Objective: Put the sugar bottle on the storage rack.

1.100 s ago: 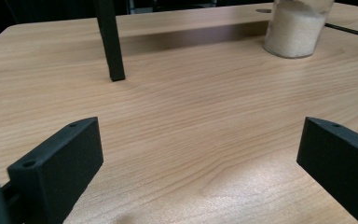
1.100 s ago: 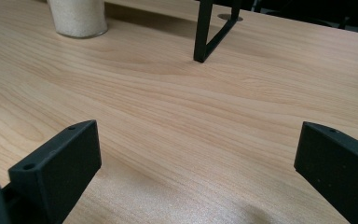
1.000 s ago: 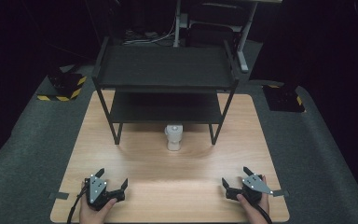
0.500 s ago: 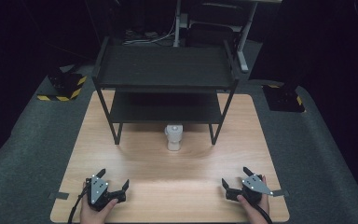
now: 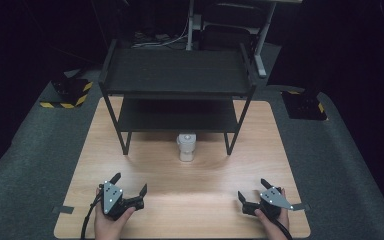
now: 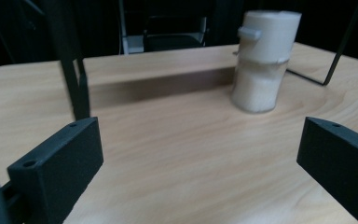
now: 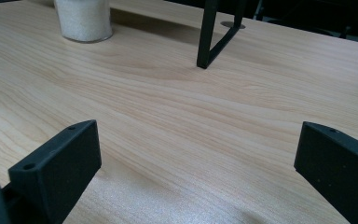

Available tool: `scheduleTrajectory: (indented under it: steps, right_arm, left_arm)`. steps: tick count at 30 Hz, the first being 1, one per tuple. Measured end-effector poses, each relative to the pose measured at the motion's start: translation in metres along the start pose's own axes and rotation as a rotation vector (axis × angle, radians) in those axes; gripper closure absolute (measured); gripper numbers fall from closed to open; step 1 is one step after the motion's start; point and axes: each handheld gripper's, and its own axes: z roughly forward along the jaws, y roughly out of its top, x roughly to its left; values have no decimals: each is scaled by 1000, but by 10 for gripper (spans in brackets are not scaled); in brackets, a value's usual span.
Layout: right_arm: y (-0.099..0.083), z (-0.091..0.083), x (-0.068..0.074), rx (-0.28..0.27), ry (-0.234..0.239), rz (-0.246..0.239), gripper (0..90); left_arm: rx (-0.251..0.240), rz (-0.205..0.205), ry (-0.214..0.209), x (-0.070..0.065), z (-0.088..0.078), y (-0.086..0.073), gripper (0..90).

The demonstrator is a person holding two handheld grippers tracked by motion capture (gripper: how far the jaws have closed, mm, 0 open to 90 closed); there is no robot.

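- High view: from above the near edge, looking forward and down on the wooden table (image 5: 190, 192) and black shelf rack (image 5: 177, 75).
- Both gripper views sit low and close over the tabletop (sharing the white-filled jar (image 6: 263, 60) at 12 o'clock).

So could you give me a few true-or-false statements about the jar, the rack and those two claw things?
1. The jar stands upright on the table. True.
2. The left gripper holds the jar. False: its jaws are wide open, and the jar stands well ahead of it.
3. The jar sits on the top shelf of the rack. False: it stands on the table at the rack's front edge, between its legs.
4. The right gripper is open with nothing between its jaws. True.
5. The jar holds something white under a pale lid. True.
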Motion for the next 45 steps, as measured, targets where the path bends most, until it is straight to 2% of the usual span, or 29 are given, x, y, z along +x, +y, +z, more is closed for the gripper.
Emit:
scheduleTrajectory:
  steps: [5, 10, 13, 16, 18, 19, 21, 23, 26, 27, 28, 31, 35, 40, 45]
  right_arm:
    - [-1, 0, 0, -4, 0, 2, 0]
    - [-1, 0, 0, -5, -1, 1, 1]
    - [-1, 0, 0, -5, 0, -1, 0]
    - [-1, -1, 0, -7, 1, -2, 1]
    - [-1, -1, 0, -7, 2, -2, 0]
    - [-1, -1, 0, -8, 2, -3, 0]
    - [-2, -1, 0, -9, 3, -3, 0]
    - [-2, -1, 0, -9, 4, -4, 0]
    - [-2, -1, -1, -12, 5, -5, 1]
    - [-2, -1, -1, -12, 5, -4, 0]
    - [-2, -1, -1, -13, 6, -4, 1]
    - [-3, -1, -1, -15, 6, -4, 1]
    - [-4, -1, -2, -19, 9, 0, 1]
    - [-4, -2, -3, -23, 13, 4, 0]
    - [-5, -2, -3, -27, 17, 3, 1]
  left_arm:
    - [-20, -8, -38, -12, 21, 10, 5]
    - [-24, -13, -67, -20, 36, 13, 5]
    - [-27, -31, -81, -27, 51, 14, 5]
    - [-24, -33, -92, -36, 69, 18, 6]
    - [-23, -37, -95, -38, 73, 18, 6]
    - [-19, -38, -97, -42, 82, 19, 7]
    - [-14, -36, -98, -47, 95, 19, 8]
    - [-15, -38, -97, -49, 100, 20, 12]
    - [-5, -22, -94, -56, 116, 22, 16]
    - [4, -23, -88, -60, 127, 23, 21]
    - [8, -44, -88, -61, 133, 23, 22]
    - [10, -58, -88, -63, 141, 22, 28]
    - [15, -57, -80, -69, 158, 21, 43]
    - [18, -60, -80, -73, 169, 22, 52]
    - [3, -64, -41, -82, 179, 23, 78]
